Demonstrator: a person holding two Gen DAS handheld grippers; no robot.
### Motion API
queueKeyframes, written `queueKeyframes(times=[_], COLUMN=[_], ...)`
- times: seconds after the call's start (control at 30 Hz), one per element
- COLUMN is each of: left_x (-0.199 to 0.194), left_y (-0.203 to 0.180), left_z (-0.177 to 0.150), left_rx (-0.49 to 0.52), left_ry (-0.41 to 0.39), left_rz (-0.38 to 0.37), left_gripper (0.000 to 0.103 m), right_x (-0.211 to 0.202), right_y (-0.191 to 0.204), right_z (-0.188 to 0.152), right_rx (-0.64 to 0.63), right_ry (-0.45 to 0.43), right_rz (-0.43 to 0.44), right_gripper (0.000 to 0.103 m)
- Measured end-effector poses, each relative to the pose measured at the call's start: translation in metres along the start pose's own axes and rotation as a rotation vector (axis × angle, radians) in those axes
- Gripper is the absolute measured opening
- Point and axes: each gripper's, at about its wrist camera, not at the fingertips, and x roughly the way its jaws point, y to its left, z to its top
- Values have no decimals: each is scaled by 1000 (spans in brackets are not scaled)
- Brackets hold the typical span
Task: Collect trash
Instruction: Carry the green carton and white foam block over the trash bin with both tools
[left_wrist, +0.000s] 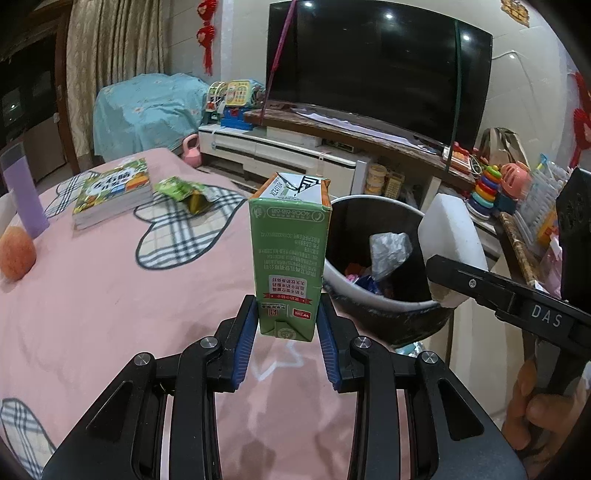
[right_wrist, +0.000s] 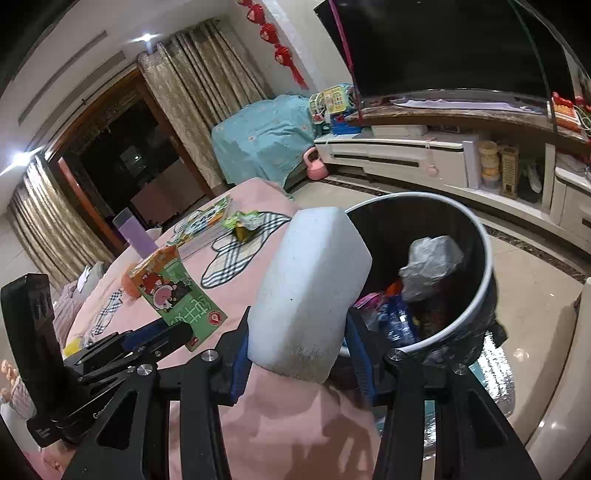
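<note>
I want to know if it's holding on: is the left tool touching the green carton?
Touching. In the left wrist view the left tool has both blue pads pressed on the sides of the carton, gripping its lower end.

Book (left_wrist: 114, 192), purple bottle (left_wrist: 24, 192) (upright), television (left_wrist: 376, 70)

We're pretty clearly in somebody's living room: big curved TV (left_wrist: 376, 70) on a low TV stand (left_wrist: 295, 146), kids' toys (left_wrist: 487, 188) at right, long curtains (left_wrist: 114, 48) upper left, red hanging decorations (left_wrist: 206, 33).
</note>
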Motion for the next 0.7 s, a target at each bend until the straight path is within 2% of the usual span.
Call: queueKeyframes(times=[0.7], left_x=[24], left_y=[-41], left_z=[39], left_rx=[76], left_ry=[0], left_rz=[-48], left_gripper=[31], right_x=[1], right_y=[-36], right_z=[24], right_rx=[4], right_ry=[26], right_rz=[-48], right_gripper=[48])
